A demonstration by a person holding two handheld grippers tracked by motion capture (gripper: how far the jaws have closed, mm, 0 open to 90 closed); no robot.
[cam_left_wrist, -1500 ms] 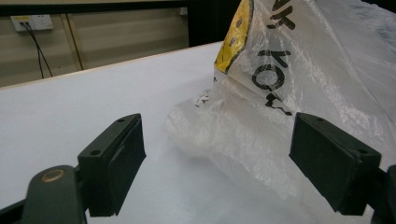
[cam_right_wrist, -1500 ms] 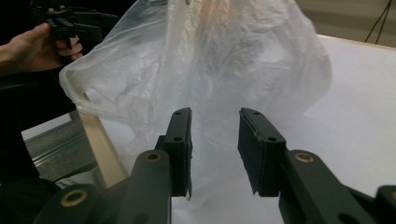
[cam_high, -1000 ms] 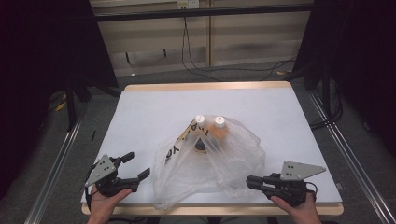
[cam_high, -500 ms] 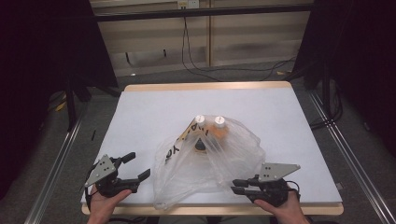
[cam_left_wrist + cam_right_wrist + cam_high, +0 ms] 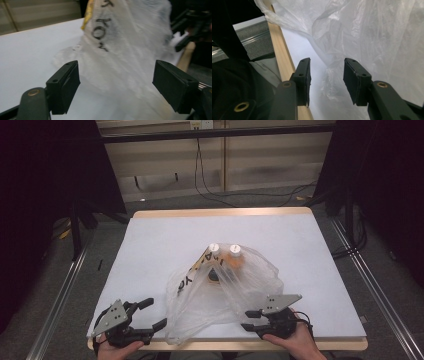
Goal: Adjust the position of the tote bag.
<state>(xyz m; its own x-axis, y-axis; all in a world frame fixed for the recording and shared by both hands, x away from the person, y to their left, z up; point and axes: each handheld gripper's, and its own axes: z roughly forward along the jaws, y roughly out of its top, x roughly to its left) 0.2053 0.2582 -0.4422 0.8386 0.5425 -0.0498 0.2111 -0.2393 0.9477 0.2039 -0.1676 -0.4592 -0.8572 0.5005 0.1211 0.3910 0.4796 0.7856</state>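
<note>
Lab recording bay: white table (image 5: 160,245), black curtains (image 5: 45,195), floor rails (image 5: 55,305), trailing cables (image 5: 210,180).

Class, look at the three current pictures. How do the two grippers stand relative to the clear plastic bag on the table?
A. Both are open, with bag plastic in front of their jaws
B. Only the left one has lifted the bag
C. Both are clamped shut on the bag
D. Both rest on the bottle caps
A: the left gripper and right gripper each show parted jaws, with the plastic bag lying unclamped ahead of them.
</note>
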